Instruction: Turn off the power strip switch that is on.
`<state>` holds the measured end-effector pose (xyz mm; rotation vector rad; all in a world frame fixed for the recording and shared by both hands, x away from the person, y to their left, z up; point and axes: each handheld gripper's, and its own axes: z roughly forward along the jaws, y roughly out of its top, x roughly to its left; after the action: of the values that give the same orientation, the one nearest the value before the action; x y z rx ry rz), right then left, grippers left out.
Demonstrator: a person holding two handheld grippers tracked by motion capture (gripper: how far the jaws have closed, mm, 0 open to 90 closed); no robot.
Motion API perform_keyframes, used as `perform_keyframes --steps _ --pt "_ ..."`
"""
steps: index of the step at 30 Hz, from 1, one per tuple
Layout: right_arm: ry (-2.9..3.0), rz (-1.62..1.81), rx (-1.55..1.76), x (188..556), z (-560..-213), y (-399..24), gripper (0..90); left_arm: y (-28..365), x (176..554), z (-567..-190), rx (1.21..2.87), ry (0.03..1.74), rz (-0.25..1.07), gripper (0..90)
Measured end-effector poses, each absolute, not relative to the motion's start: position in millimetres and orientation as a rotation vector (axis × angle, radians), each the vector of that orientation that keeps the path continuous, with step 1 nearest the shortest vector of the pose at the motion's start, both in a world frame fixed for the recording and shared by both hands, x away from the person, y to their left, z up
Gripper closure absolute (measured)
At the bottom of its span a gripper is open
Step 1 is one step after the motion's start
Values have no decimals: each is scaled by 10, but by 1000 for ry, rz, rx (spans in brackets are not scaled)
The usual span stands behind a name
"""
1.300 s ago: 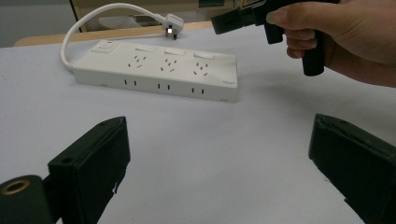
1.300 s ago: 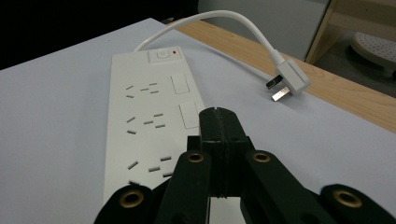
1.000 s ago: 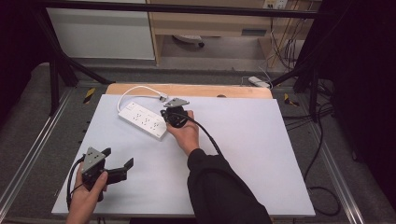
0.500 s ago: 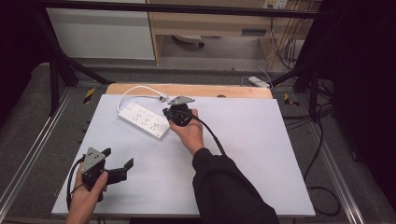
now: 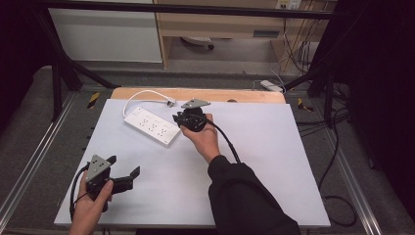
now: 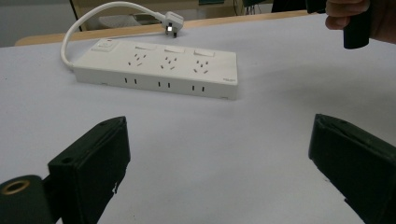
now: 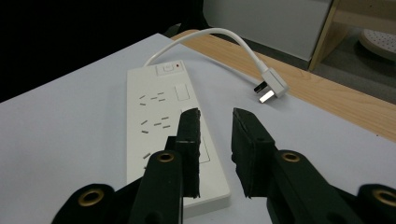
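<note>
A white power strip (image 5: 151, 126) (image 6: 159, 70) (image 7: 159, 126) lies flat on the white table (image 5: 274, 161), toward the back left. Its white cord loops round to a loose plug (image 5: 170, 102) (image 7: 273, 88) near the table's far edge. My right gripper (image 5: 180, 119) (image 7: 215, 116) hovers over the strip's right end, pointing left along it. Its jaws have just been opening; they stand a little apart with nothing between them. At the front left, my left gripper (image 5: 123, 165) (image 6: 219, 123) is wide open and empty, aimed at the strip from a distance.
A wooden board (image 5: 244, 95) runs along the table's far edge. The right gripper's black cable (image 5: 227, 142) trails back over the table beside the sleeve. Metal frame rails flank both sides, and loose cables lie on the floor at the right.
The right gripper has lifted slightly and drifted right, off the strip's end. The left gripper has stayed where it was.
</note>
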<state>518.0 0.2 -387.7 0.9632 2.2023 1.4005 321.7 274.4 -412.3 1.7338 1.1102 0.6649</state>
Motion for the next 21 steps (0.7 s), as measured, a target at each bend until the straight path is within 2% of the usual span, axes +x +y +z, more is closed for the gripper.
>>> perform_keyframes --steps 8,12,16,21 --pt "2187 1426 991 5142 -3831 -40 592 2753 3217 -4125 1732 1113 666 53" --pt "2181 1426 1024 5137 -3785 -62 464 2750 3217 -4128 1734 1113 665 53" --pt "2177 1425 1048 5140 -3747 -105 378 2747 3217 -4130 1735 1113 663 53" --pt "2195 1437 1074 5134 -3713 -157 310 2750 3217 -4132 1737 1113 663 53"
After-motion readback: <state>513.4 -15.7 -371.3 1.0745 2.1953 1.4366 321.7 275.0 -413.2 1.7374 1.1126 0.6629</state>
